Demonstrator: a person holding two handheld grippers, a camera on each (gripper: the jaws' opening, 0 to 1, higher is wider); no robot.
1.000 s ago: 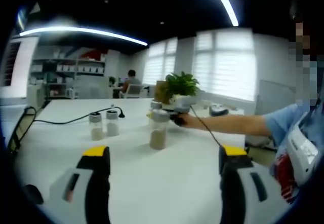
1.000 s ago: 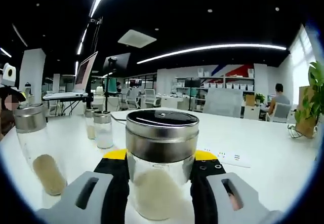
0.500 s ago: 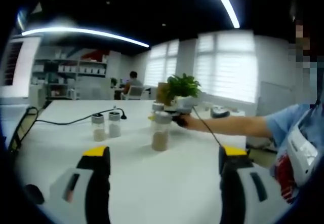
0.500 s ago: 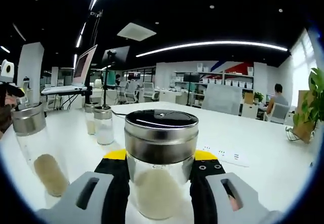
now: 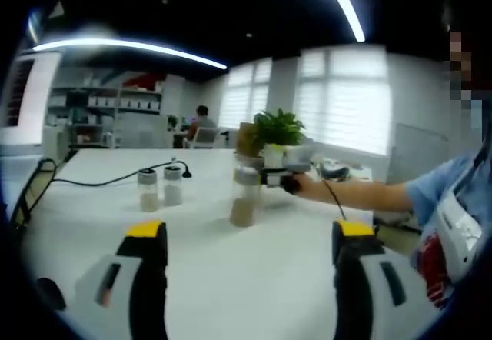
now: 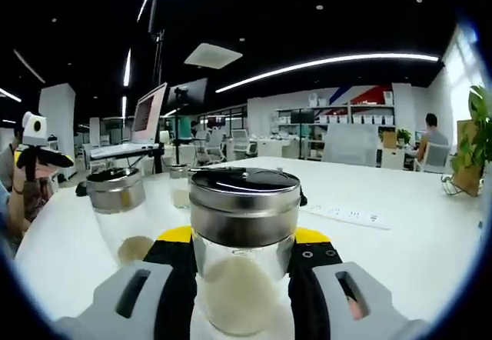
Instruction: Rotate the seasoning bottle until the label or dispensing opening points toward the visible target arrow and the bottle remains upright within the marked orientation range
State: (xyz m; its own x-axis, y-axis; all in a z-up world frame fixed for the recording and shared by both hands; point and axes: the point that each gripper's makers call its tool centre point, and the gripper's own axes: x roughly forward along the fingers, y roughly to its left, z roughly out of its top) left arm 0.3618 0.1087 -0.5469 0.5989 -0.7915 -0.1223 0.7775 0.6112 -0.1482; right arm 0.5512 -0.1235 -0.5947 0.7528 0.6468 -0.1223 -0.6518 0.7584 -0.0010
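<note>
Our right gripper (image 6: 242, 278) squeezes the seasoning bottle (image 6: 244, 255) at the bottom middle. Our left gripper (image 5: 250, 236) stays wide apart, holding nothing, low over the white table (image 5: 231, 271).

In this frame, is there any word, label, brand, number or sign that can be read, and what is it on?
None can be read.
Seasoning bottle held between the right gripper jaws: no label text shows on its glass or metal lid.
The other bottles on the table: too small and blurred.
Boxes on the far shelves: any markings too small to read.
</note>
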